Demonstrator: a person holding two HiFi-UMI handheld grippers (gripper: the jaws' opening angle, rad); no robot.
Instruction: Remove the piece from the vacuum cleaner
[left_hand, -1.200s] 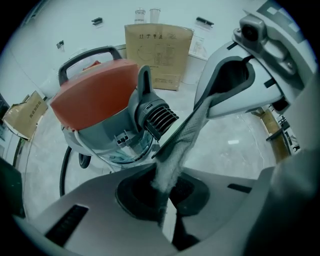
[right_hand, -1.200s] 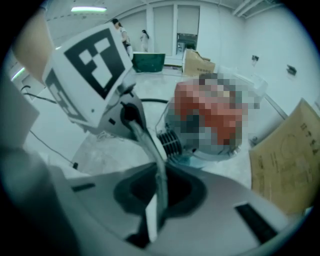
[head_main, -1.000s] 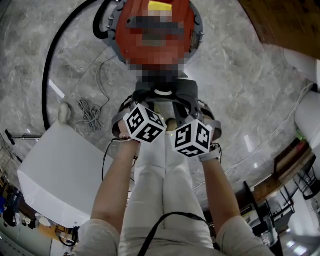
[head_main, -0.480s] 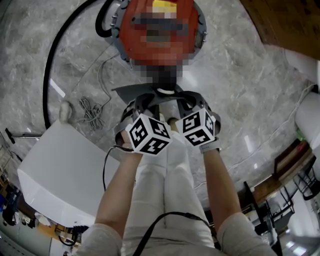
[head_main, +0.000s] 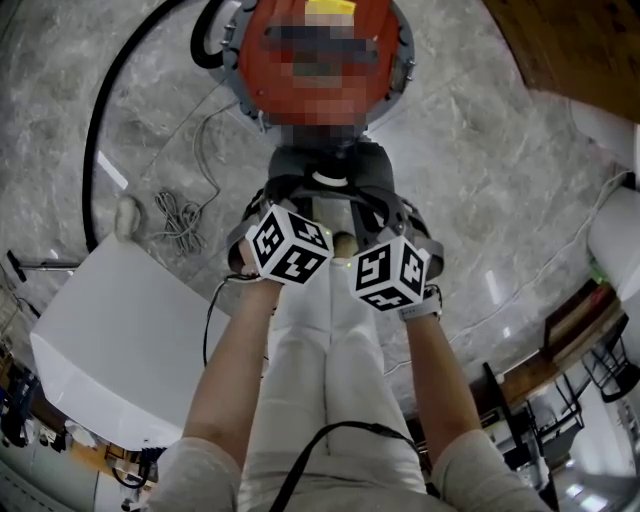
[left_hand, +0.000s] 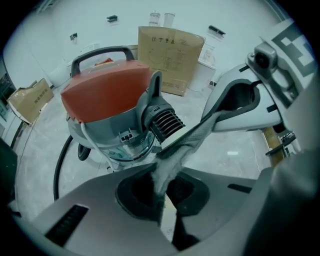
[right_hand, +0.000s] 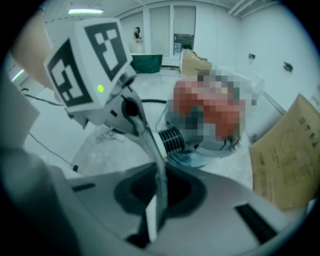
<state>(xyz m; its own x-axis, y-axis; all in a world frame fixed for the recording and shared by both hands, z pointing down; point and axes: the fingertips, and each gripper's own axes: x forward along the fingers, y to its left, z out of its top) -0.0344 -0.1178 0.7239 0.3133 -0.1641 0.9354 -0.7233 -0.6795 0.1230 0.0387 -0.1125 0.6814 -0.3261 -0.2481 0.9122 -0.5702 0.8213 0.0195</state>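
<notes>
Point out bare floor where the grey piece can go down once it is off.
Freest: the marble floor right of the vacuum cleaner, up to the wooden floor. Crowded: to the left, the black hose, coiled cable and white box hem the floor in.

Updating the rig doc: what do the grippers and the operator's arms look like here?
Left gripper and right gripper: pale grey bodies, each topped by a white cube with black square markers. Thin black cable trails from the left one. Forearms bare, short pale sleeves, white wristband on the right.
</notes>
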